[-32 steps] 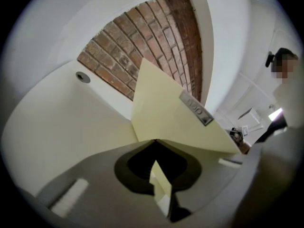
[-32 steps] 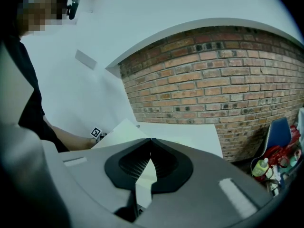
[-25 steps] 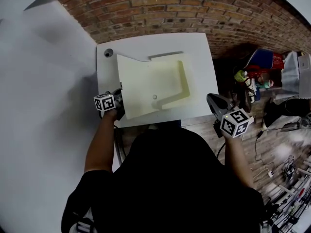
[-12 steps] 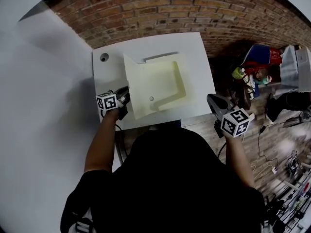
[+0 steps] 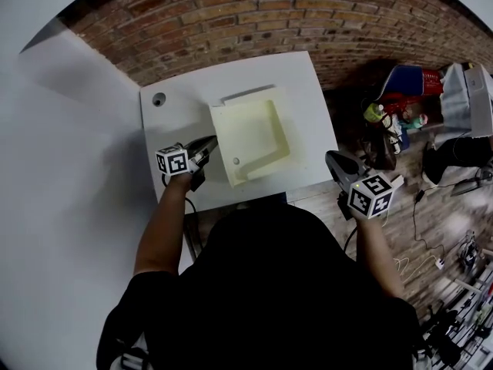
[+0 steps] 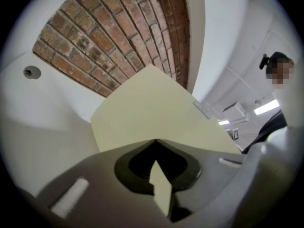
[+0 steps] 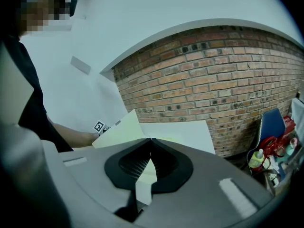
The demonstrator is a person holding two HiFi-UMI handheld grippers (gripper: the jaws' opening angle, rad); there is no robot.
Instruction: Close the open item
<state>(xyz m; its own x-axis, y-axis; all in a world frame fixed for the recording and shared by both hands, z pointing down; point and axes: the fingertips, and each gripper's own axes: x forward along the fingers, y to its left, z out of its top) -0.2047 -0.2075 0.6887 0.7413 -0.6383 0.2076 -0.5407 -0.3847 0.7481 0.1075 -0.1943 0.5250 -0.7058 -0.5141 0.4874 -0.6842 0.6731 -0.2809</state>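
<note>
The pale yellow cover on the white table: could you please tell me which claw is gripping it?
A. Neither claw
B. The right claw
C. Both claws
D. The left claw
D: the left claw is shut on the edge of the raised cover, while the right claw is shut on nothing, out by the right edge of the table and clear of the cover.

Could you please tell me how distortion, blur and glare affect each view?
Head view: fisheye bows the brick wall; the floor clutter at right is smeared. Left gripper view: bricks curve strongly, a ceiling light glares, the cream flap in the left claw looks sharp. Right gripper view: the wall arcs; the right claw is slightly soft.
</note>
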